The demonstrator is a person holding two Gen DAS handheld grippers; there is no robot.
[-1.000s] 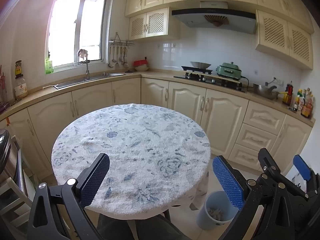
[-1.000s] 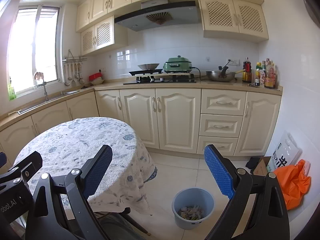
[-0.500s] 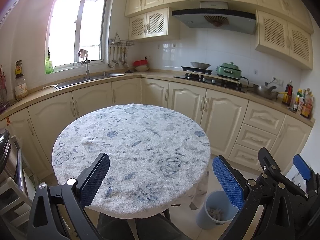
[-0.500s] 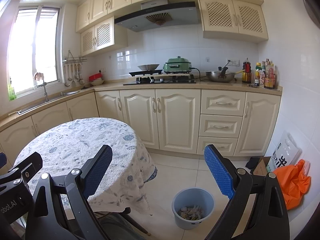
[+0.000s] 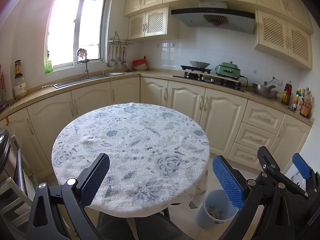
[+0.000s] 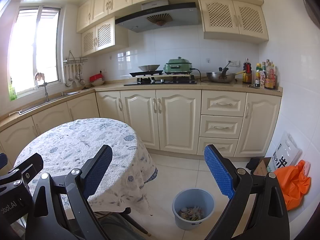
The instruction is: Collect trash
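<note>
A round table with a blue-patterned white cloth (image 5: 132,140) fills the left wrist view; I see no trash on it. It also shows in the right wrist view (image 6: 80,146). A blue bin (image 6: 193,208) with scraps inside stands on the floor to the table's right, and shows in the left wrist view (image 5: 215,210). My left gripper (image 5: 160,174) is open and empty above the table's near edge. My right gripper (image 6: 158,170) is open and empty, held above the floor between table and bin.
Cream kitchen cabinets (image 6: 176,120) line the far walls, with a sink (image 5: 88,80) and stove (image 6: 160,78). An orange bag (image 6: 294,182) and a cardboard box (image 6: 262,166) lie by the right wall. A metal pot (image 5: 4,154) stands at the left.
</note>
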